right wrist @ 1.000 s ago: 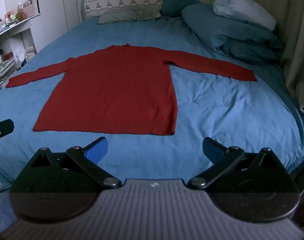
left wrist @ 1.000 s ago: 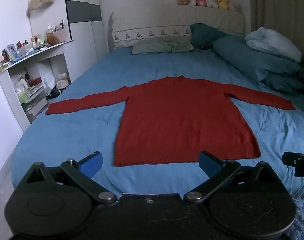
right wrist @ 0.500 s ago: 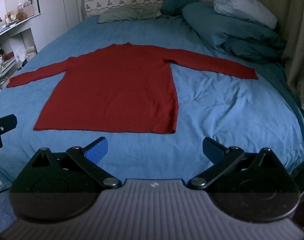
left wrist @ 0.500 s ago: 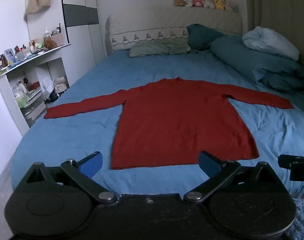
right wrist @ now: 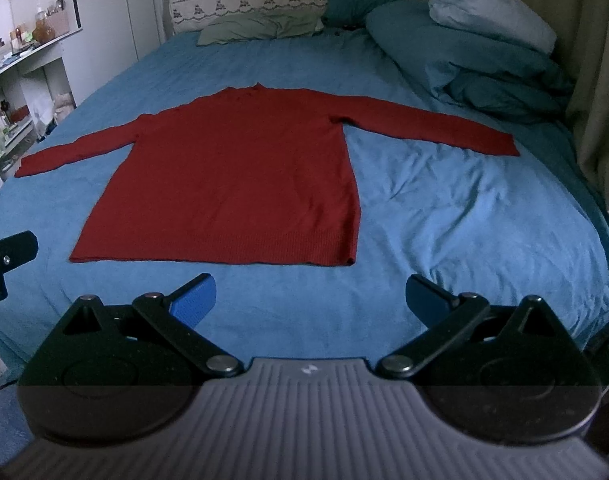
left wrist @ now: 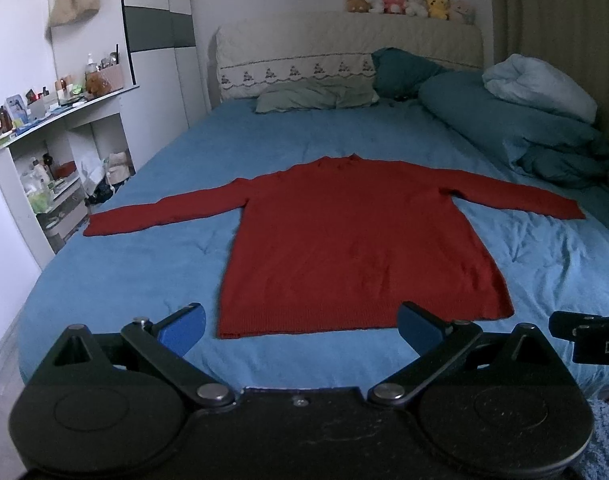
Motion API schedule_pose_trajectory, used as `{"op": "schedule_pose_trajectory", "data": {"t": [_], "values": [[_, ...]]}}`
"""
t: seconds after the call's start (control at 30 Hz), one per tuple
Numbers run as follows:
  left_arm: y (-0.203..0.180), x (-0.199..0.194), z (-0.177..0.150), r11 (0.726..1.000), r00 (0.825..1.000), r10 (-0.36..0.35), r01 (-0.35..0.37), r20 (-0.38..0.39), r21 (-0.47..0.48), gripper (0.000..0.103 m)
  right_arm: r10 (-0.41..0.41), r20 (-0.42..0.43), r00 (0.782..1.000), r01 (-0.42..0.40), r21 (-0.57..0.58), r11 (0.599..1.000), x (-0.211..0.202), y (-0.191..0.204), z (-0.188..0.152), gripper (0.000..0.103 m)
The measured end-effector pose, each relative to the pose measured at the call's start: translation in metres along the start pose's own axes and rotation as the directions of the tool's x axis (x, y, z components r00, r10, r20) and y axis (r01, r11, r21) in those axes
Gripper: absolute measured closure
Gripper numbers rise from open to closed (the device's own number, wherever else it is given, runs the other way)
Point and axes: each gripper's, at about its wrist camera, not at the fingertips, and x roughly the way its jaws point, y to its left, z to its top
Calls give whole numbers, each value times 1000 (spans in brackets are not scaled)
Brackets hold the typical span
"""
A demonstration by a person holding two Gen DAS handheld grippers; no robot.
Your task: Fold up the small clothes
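A red long-sleeved sweater (left wrist: 356, 248) lies flat on the blue bed (left wrist: 144, 264), both sleeves spread out to the sides, hem toward me. It also shows in the right wrist view (right wrist: 240, 184). My left gripper (left wrist: 302, 326) is open and empty, held above the bed's near edge just before the hem. My right gripper (right wrist: 310, 300) is open and empty, also near the bed's front edge, short of the hem's right corner.
Pillows (left wrist: 316, 96) and a rolled teal duvet (left wrist: 516, 132) lie at the head and right side of the bed. A cluttered white shelf (left wrist: 52, 152) stands left of the bed. A curtain (right wrist: 600, 80) hangs on the right. Plush toys (left wrist: 408, 0) sit on the headboard.
Both grippers have shifted slightly, so the sweater sits a little lower in the left wrist view. The sweater has not moved. Both stay open.
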Motion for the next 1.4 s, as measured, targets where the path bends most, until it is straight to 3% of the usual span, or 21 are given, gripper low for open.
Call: {"op": "schedule_pose_trajectory", "data": {"t": [1.4], "values": [[-1,-7,1,1000,1000,9,-9,6,-12,0,5,-1,1000,-5,-7,1000,-5,4,2,0]]}}
